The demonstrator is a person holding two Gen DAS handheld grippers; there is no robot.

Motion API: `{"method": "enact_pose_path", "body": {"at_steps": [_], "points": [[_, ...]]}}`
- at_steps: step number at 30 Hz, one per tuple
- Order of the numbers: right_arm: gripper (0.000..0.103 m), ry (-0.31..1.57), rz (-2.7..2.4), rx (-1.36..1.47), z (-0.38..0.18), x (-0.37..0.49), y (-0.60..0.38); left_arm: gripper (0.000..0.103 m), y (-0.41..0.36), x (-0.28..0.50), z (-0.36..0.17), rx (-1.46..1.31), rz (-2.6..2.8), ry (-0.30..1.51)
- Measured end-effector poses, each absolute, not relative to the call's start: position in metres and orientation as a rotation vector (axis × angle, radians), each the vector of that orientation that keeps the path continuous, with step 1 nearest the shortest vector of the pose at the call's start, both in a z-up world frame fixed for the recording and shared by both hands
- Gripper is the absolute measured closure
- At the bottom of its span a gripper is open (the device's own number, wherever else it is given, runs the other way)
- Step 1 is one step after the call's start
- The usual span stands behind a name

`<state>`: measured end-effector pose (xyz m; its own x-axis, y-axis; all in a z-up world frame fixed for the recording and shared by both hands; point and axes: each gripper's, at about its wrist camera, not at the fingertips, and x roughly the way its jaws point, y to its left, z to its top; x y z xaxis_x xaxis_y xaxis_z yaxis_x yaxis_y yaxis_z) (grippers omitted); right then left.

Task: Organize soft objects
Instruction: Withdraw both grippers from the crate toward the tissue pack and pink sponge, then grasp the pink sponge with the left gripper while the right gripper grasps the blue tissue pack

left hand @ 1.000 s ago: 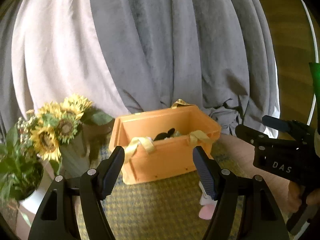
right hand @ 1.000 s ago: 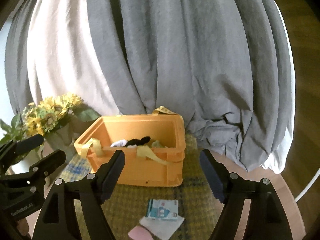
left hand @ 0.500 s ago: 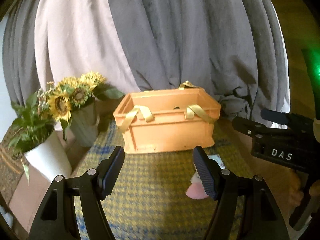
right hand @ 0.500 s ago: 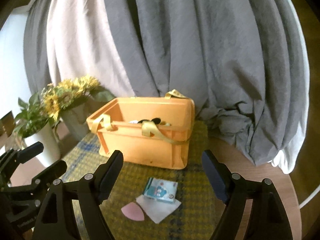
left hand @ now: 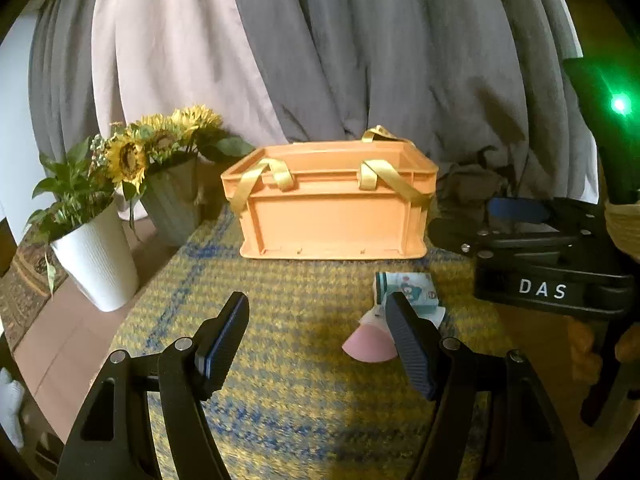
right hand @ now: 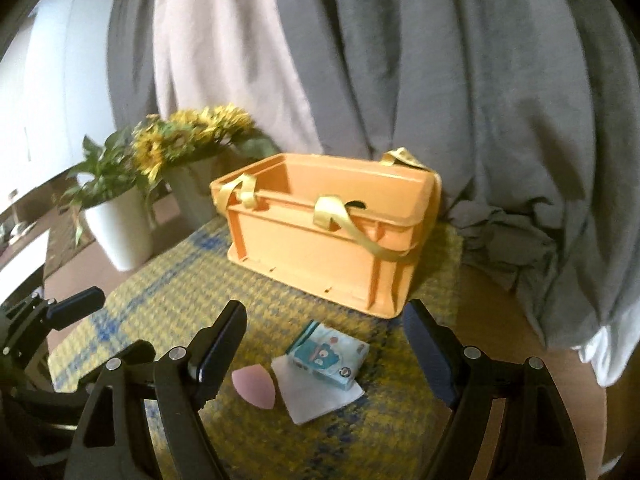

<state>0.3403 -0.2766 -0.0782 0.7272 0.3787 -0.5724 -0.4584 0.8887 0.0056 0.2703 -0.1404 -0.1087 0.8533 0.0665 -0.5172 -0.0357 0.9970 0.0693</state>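
My left tool (left hand: 316,334) and right tool (right hand: 324,338) gape empty, lower than before. The tissue pack (right hand: 329,354) lies flat before the crate (right hand: 332,232), seemingly lengthwise toward it.

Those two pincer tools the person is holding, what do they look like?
Both the left gripper and the right gripper are matte black, with angular fingers, silver screws and ribbed dark blue pads. The right one's body bears white letters, DAS.
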Motion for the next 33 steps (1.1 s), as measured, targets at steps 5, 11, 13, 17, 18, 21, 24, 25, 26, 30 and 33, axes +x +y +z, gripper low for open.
{"method": "enact_pose_path", "body": {"at_steps": [5,11,13,17,18,21,24,25,26,30,33], "points": [[0.022,0.624,0.546,-0.181,-0.095,0.351,-0.277,0.033,-0.152,0.28,-0.124,0.057,0.088,0.591],[0.019,0.672,0.623,-0.215,-0.115,0.369,-0.28,0.033,-0.166,0.295,-0.142,0.056,0.115,0.654],[0.018,0.683,0.646,-0.227,-0.121,0.375,-0.281,0.033,-0.17,0.3,-0.148,0.048,0.123,0.676],[0.018,0.705,0.691,-0.275,-0.134,0.387,-0.281,0.033,-0.178,0.31,-0.16,0.032,0.14,0.71],[0.018,0.707,0.698,-0.283,-0.136,0.389,-0.282,0.033,-0.179,0.312,-0.163,0.033,0.145,0.718],[0.018,0.713,0.726,-0.324,-0.145,0.398,-0.281,0.033,-0.184,0.32,-0.173,0.041,0.146,0.745],[0.018,0.728,0.751,-0.349,-0.156,0.405,-0.279,0.033,-0.185,0.327,-0.181,0.039,0.145,0.774],[0.018,0.739,0.765,-0.352,-0.16,0.407,-0.278,0.033,-0.184,0.329,-0.184,0.038,0.144,0.784],[0.018,0.746,0.779,-0.354,-0.164,0.409,-0.277,0.033,-0.184,0.33,-0.186,0.039,0.143,0.792],[0.018,0.755,0.8,-0.363,-0.173,0.414,-0.275,0.033,-0.184,0.336,-0.191,0.052,0.137,0.808],[0.018,0.768,0.814,-0.352,-0.177,0.419,-0.275,0.033,-0.187,0.339,-0.195,0.072,0.118,0.81]]}}
